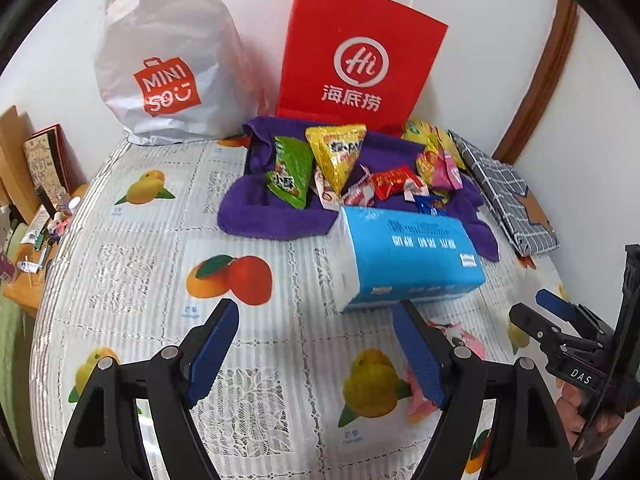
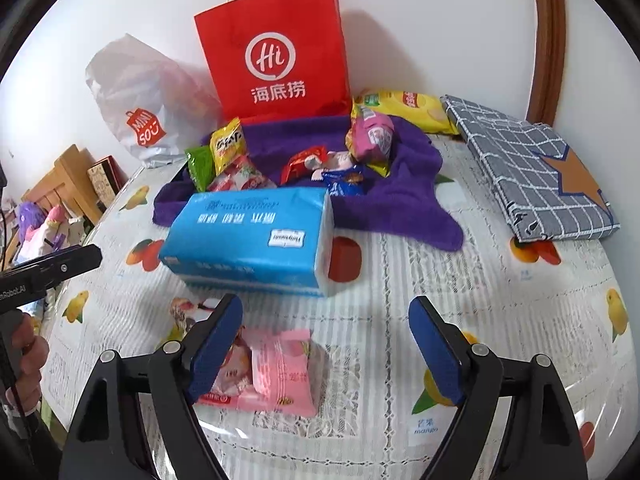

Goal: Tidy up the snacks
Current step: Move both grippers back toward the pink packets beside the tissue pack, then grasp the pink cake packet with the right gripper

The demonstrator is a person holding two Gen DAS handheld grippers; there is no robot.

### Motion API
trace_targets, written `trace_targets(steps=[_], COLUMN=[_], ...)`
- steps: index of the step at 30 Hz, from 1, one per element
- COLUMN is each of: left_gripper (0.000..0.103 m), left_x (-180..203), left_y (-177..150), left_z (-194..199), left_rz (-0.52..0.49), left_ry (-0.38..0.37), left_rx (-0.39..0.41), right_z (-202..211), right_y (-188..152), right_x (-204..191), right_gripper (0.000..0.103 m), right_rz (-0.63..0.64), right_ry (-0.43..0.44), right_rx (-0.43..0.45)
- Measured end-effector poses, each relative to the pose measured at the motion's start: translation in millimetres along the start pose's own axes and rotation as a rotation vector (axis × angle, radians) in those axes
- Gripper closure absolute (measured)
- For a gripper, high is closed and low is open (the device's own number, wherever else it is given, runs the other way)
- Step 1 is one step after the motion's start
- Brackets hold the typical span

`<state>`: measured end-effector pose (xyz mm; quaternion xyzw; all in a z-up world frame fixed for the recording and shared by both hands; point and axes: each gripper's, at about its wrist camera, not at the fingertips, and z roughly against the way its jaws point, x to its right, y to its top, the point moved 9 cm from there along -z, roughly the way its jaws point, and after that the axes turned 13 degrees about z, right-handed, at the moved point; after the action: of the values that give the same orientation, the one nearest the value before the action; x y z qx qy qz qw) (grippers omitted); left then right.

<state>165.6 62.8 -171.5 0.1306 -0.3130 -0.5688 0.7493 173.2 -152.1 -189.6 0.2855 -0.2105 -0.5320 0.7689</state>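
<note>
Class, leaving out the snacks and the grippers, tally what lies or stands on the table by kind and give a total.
Shopping bags: 2 (white plastic bag, red paper bag)
Tissue pack: 1
Purple towel: 1
Checked cloth: 1
Total: 5

The blue plastic-wrapped tissue pack (image 2: 250, 236) hides part of the purple fleece cloth (image 2: 400, 200). The left hand-held gripper (image 1: 316, 354) covers most of a pink snack packet (image 1: 420, 400). The shelf clutter (image 1: 44, 228) is too small to identify.
</note>
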Motion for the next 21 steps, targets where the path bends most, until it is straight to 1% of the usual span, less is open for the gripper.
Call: trace_targets(steps=[3, 8, 14, 21], left_gripper=[0.025, 0.025, 0.025, 0.025], left_x=[2.0, 6.1, 6.7, 0.9], left_y=[-4.3, -8.8, -10.1, -11.3], left_z=[-3.5, -5.8, -5.3, -8.9], left_rz=[-0.011, -0.038, -0.055, -0.041], left_ry=[0.007, 0.005, 0.003, 0.01], left_rx=[-0.007, -0.012, -0.013, -0.024], right_z=[-1.0, -2.5, -1.7, -6.4], right_y=[-6.3, -11.6, -14.6, -18.8], right_x=[-3.7, -7.6, -12.8, -19.8], right_gripper=[0.02, 0.021, 0.024, 0.025], right_rz=[0.013, 0.036, 0.031, 0.052], right_ry=[0.001, -0.005, 0.026, 0.042], right_rx=[-0.007, -0.015, -0.01, -0.023])
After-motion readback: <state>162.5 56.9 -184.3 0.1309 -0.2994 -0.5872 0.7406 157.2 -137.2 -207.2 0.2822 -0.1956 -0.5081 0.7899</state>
